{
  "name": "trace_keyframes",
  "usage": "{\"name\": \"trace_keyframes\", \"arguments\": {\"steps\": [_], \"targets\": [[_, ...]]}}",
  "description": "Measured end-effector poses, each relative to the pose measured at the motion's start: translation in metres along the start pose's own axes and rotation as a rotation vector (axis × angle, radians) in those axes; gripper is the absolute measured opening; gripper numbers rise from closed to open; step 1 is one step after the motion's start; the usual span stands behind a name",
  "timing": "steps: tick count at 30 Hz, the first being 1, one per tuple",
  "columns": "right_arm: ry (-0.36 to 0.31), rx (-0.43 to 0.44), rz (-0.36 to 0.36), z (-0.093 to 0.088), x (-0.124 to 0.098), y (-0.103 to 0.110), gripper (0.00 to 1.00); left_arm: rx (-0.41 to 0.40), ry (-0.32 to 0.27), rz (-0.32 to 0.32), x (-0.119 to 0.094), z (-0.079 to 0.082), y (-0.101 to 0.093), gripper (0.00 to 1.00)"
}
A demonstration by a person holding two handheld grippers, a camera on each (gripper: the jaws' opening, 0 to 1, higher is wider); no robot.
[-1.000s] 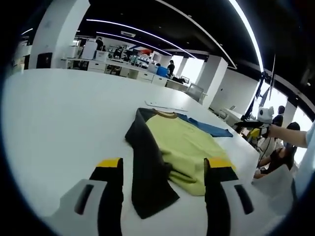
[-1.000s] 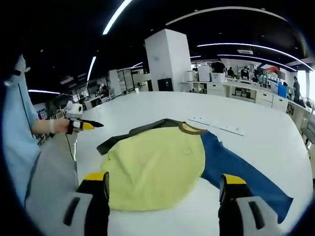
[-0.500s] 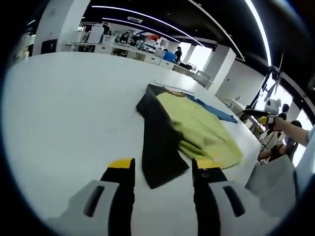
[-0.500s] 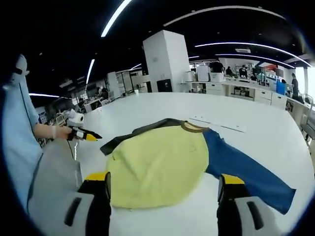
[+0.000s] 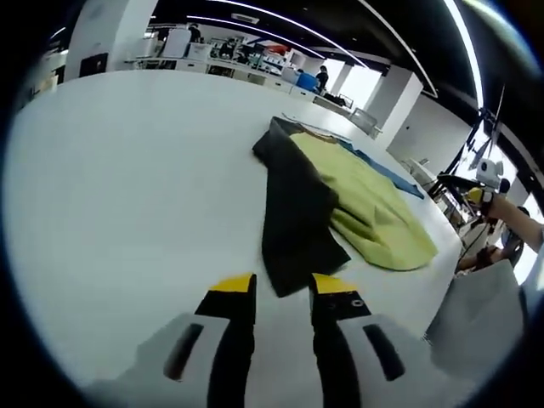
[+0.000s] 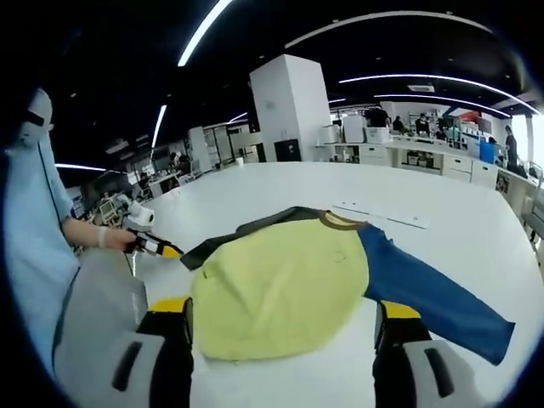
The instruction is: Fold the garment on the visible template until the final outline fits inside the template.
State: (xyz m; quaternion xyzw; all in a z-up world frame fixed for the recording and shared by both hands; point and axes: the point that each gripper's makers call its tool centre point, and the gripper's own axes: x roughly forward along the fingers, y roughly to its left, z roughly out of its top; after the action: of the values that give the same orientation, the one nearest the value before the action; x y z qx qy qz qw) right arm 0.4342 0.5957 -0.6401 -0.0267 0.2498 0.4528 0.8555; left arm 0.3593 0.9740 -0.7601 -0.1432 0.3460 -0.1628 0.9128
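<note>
My left gripper (image 5: 282, 293) hangs nearly pinched at the dark sleeve (image 5: 297, 221) of the garment (image 6: 280, 285) on the tabletop (image 5: 127, 187); right gripper (image 6: 285, 319) spread, empty. Risk: clamping short, missing cloth.

Open-plan office: a wide white table (image 5: 127, 170), a white pillar (image 6: 291, 106), desks (image 6: 408, 157) behind, bright windows (image 5: 361, 85), strip lights (image 6: 200, 30) on a dark ceiling.
</note>
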Motion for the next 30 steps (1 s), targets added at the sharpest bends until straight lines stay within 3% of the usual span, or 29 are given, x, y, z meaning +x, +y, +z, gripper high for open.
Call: {"name": "trace_keyframes", "arguments": {"steps": [6,10,15,22,30], "targets": [[-0.005,0.018,-0.011,-0.004,-0.002,0.0,0.86,0.009,-0.018,0.005,0.006,0.003,0.0,0.1],[0.0,0.027,-0.012,-0.007,-0.002,0.003,0.86,0.021,-0.018,0.032,0.01,0.002,0.004,0.0],[0.005,0.035,-0.015,-0.01,-0.002,0.005,0.85,0.013,-0.017,-0.004,0.007,0.001,0.0,0.0],[0.015,0.036,-0.022,-0.012,-0.004,0.006,0.83,-0.08,-0.107,-0.023,-0.015,0.04,0.006,0.0],[0.021,0.028,-0.021,-0.009,-0.003,0.009,0.82,-0.034,-0.198,0.012,-0.047,0.104,0.027,0.0]]}}
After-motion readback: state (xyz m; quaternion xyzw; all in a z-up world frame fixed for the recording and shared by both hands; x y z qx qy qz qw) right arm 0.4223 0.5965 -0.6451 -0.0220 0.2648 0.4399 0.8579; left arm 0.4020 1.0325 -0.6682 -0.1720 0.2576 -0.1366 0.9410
